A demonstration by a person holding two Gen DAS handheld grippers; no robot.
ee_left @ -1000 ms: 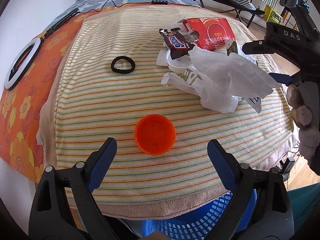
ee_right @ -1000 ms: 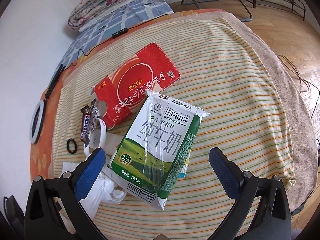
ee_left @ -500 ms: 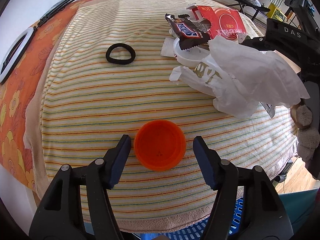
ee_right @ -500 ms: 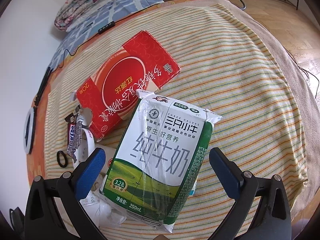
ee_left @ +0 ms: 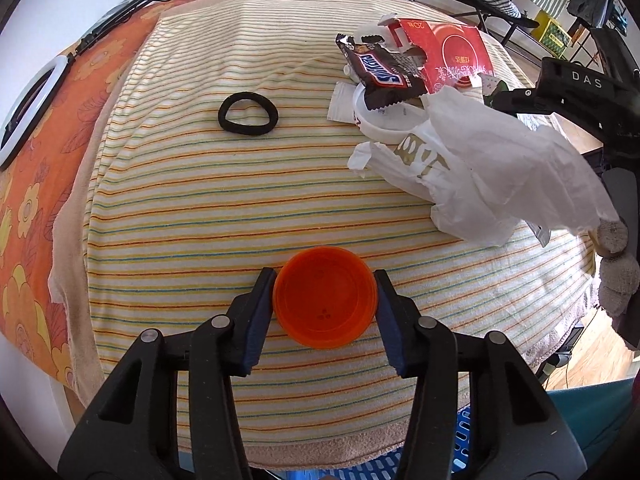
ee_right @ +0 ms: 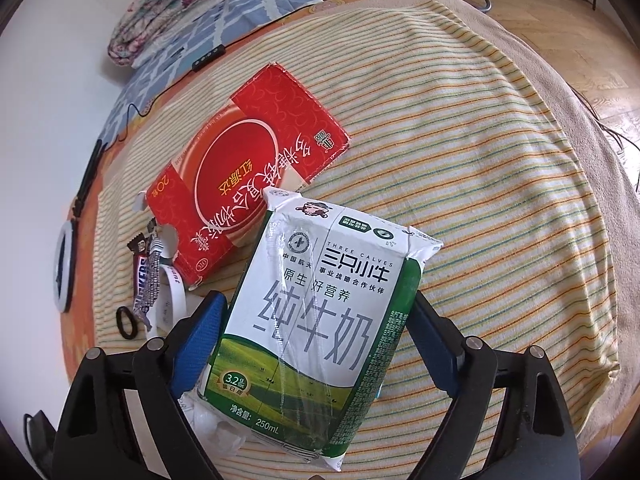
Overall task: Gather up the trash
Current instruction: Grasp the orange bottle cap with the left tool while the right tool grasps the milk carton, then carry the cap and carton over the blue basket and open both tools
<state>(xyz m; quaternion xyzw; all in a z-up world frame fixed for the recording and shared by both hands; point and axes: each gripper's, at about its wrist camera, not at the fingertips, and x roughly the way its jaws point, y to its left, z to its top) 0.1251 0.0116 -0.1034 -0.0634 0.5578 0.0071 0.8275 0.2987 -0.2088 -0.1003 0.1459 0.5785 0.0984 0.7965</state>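
Note:
An orange plastic cup lies on the striped towel. My left gripper is shut on it, with a blue pad touching each side. My right gripper is shut on a green and white milk carton that lies flat on the towel. Its pads press both long sides. A red box, also in the left wrist view, lies beyond the carton. A Snickers wrapper and a crumpled white plastic bag lie to the right of the cup.
A black hair tie lies on the towel at mid left. A white ring light rests on the orange floral sheet at far left. A blue basket sits below the near towel edge. Folded bedding lies far back.
My left gripper moved forward to the orange cup and closed on it. My right gripper moved down over the milk carton and closed on its sides.

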